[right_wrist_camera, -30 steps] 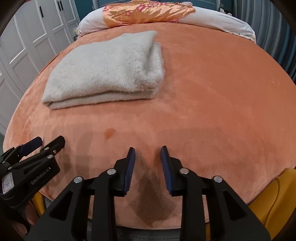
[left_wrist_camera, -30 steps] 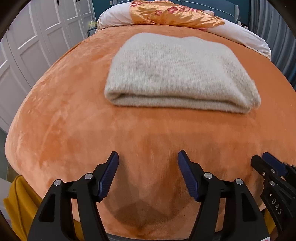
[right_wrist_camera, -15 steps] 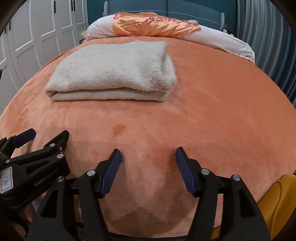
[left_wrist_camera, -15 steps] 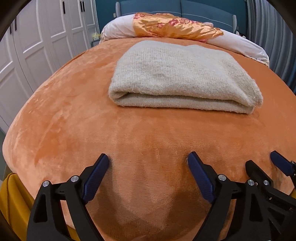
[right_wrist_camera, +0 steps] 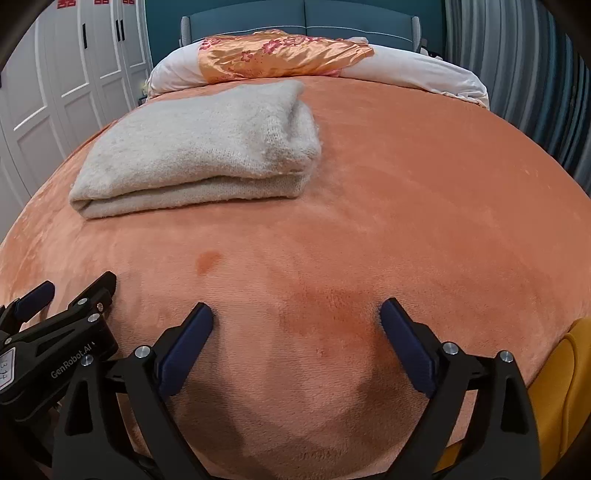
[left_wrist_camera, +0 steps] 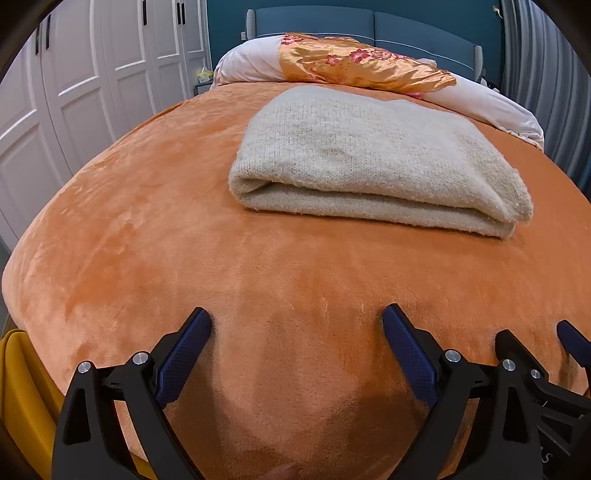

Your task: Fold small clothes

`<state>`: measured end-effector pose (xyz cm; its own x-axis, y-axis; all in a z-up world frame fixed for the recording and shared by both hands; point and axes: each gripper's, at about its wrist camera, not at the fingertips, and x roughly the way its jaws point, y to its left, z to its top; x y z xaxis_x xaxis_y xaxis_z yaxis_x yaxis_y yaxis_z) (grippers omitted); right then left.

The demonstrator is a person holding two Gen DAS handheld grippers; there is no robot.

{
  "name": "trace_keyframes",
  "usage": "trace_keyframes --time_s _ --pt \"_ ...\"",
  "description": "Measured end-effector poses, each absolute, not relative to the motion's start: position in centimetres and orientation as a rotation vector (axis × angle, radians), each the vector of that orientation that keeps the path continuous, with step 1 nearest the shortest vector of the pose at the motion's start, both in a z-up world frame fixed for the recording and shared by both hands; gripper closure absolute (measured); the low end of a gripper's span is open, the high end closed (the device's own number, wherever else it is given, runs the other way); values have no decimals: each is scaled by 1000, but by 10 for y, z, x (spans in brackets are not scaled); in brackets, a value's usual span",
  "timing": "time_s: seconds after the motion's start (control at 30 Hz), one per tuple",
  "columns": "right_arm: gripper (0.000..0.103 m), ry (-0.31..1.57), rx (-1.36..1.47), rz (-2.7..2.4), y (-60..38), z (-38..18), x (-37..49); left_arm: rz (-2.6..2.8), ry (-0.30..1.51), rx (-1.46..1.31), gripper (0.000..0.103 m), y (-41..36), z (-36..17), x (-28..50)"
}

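A cream knitted garment (left_wrist_camera: 373,158) lies folded in a thick rectangle on the orange bedspread (left_wrist_camera: 147,236), its folded edge towards me. In the right wrist view the same garment (right_wrist_camera: 199,155) sits at the upper left. My left gripper (left_wrist_camera: 295,325) hovers over bare bedspread well short of the garment, its jaws still opening, nothing between them. My right gripper (right_wrist_camera: 297,317) is beside it near the bed's front edge, jaws also opening wide and empty. Each gripper shows at the edge of the other's view: the right gripper (left_wrist_camera: 546,354), the left gripper (right_wrist_camera: 70,295).
A white pillow with an orange floral satin cover (left_wrist_camera: 362,62) lies at the head of the bed before a blue headboard (left_wrist_camera: 369,26). White wardrobe doors (left_wrist_camera: 85,74) stand on the left, grey curtains (right_wrist_camera: 524,74) on the right. Yellow fabric (right_wrist_camera: 565,387) hangs below the bed's front edge.
Both grippers' jaws have spread from partly closed to wide apart. Both views have tilted up a little, so the headboard and wardrobes show more. The folded garment has not moved.
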<state>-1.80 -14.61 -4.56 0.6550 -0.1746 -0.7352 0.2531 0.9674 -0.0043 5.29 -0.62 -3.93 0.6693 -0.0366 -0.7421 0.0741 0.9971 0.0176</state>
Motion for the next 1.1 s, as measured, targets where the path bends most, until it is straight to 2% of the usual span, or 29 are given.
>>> trace_keyframes --time_s 0.27,0.9,1.1 --pt "9 825 112 -227 -146 -46 -17 -66 836 33 10 -4 -40 54" --pt "9 828 105 -234 -143 -47 -17 -50 838 40 10 -5 -43 55" --pt "9 828 105 -233 -143 -47 -17 -41 842 36 6 -3 -44 55"
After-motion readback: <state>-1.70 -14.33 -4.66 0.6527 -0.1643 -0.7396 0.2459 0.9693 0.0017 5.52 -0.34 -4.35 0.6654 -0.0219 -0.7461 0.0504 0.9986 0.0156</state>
